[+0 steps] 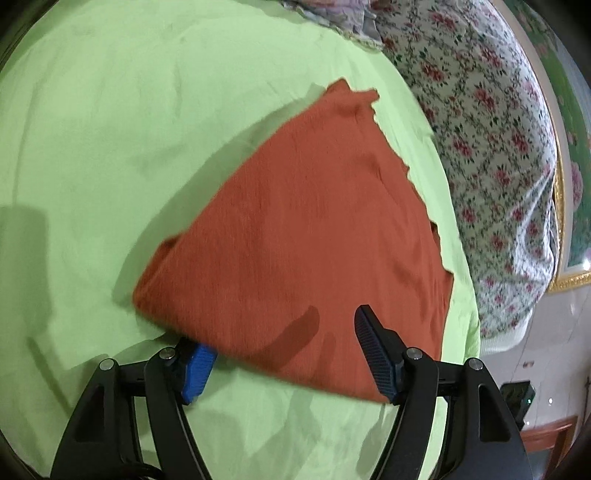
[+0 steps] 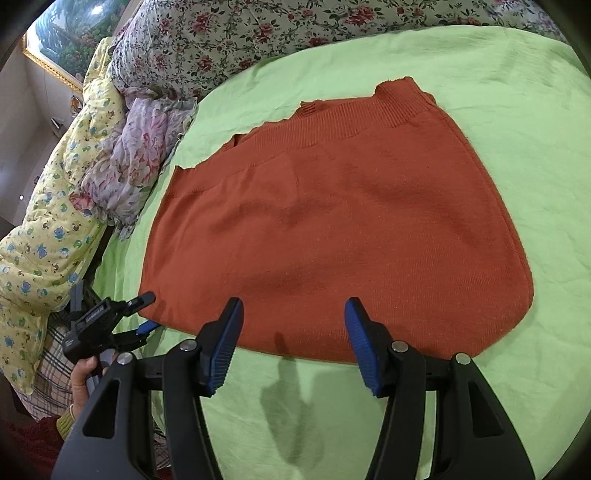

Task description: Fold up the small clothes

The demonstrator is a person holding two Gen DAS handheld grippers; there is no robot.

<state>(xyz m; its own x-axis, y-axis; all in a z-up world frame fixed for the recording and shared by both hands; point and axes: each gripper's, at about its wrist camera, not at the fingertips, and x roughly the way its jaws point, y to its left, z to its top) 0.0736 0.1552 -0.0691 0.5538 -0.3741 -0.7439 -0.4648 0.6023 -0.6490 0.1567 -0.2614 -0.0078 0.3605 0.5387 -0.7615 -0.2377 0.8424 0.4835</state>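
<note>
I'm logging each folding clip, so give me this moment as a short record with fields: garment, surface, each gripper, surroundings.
garment: orange knit sweater, folded into a flat panel, ribbed hem at the far edge
surface: light green bedsheet, wrinkled
left gripper: open, at the sweater's near corner, one finger tucked under the edge, the other above the fabric
right gripper: open, at the sweater's near edge, holding nothing
surroundings: floral quilt beyond the sheet, yellow printed blanket to one side
</note>
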